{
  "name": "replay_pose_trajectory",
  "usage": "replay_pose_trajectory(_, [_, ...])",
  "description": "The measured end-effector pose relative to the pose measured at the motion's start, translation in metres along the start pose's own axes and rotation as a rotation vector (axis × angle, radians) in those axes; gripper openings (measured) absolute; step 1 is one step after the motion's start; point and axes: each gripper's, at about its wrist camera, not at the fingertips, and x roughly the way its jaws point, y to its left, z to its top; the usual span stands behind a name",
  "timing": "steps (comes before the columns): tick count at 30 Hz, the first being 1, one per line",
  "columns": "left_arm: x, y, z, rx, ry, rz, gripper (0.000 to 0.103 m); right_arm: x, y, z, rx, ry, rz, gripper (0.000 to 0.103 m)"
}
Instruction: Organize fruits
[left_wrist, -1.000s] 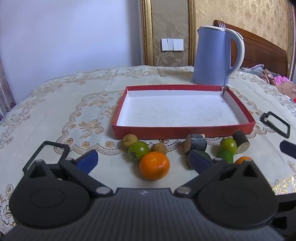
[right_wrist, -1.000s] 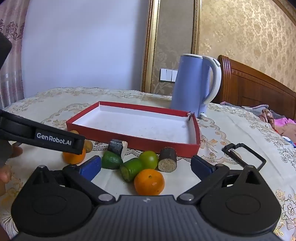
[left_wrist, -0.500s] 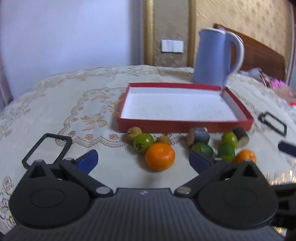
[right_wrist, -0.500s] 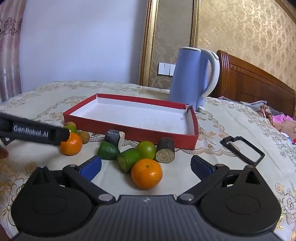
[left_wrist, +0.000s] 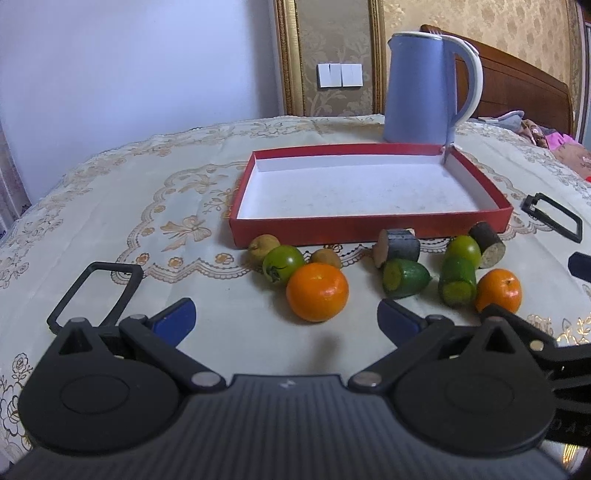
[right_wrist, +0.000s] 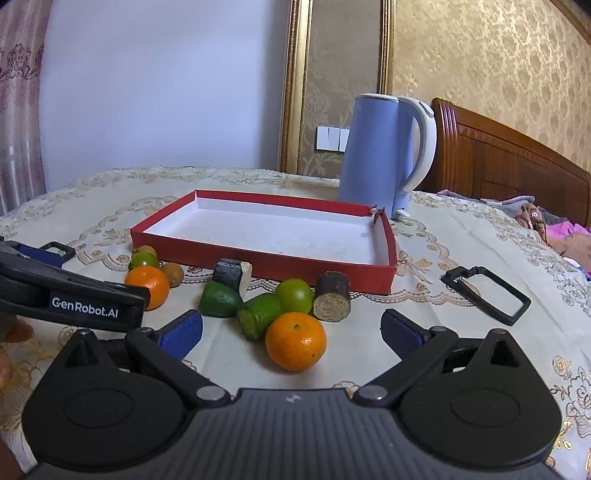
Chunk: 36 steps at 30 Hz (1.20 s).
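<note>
Left gripper (left_wrist: 286, 317) spread wide before an orange (left_wrist: 317, 291), right gripper (right_wrist: 291, 332) wide around another orange (right_wrist: 296, 340), empty red tray (left_wrist: 369, 229) behind, lace-covered worktop (left_wrist: 110, 206)

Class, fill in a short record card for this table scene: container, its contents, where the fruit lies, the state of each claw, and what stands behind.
container: red tray
contents: nothing inside
fruit: all on the tablecloth in front of the tray
nearest left claw: orange
nearest right claw: second orange
claws: both open, holding nothing
behind tray: blue kettle
</note>
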Motion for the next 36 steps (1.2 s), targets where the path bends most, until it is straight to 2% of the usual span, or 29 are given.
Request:
replay_pose_trajectory(28, [0.006, 0.005, 0.004, -0.031, 0.006, 0.007, 0.103, 0.003, 0.003, 0.003, -0.026, 0.01, 0.017, 0.103])
replay_pose_trajectory(36, [0.016, 0.003, 0.004, -0.039, 0.035, -0.01, 0.103, 0.004, 0.001, 0.003, -0.031, 0.009, 0.013, 0.103])
